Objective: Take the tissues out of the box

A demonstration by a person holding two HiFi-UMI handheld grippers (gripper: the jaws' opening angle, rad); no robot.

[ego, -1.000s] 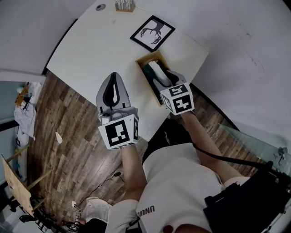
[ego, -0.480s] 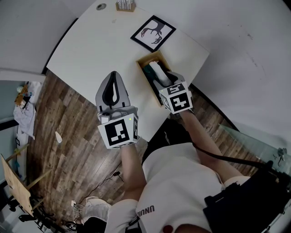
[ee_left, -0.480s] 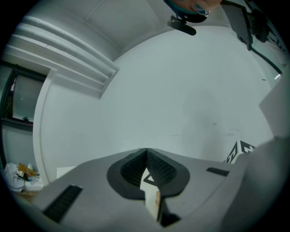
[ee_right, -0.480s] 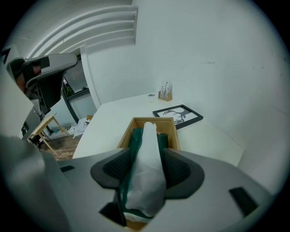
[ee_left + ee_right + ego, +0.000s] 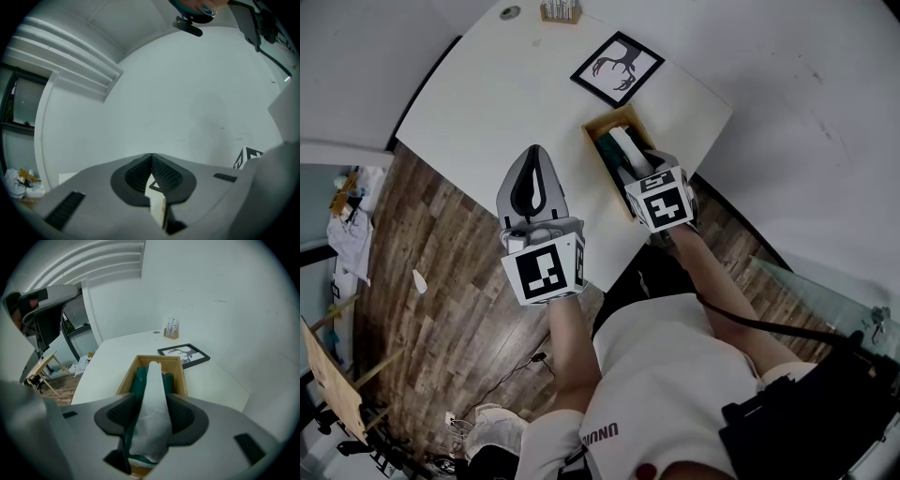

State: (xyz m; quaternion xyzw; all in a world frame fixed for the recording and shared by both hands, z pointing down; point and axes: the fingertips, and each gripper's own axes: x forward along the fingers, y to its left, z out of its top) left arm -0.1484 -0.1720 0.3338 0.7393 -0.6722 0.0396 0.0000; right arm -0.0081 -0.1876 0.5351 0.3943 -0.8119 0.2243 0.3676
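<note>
— Head view: where is the tissue [image 5: 622,141] found?
— Upright in the wooden box [image 5: 602,122] on the table [image 5: 487,94], under the right gripper [image 5: 630,157].
— Left gripper view?
— The left gripper [image 5: 151,156] is seen clenched, nothing held.
— Right gripper view?
— The tissue is pinched mid-length. It is judged light, soft and easily torn, so a low, gentle hold is advised.

Head view overhead, R gripper view close; share box [image 5: 607,119].

Left hand-held gripper [image 5: 151,155] closed, right hand-held gripper [image 5: 152,405] clamping.
</note>
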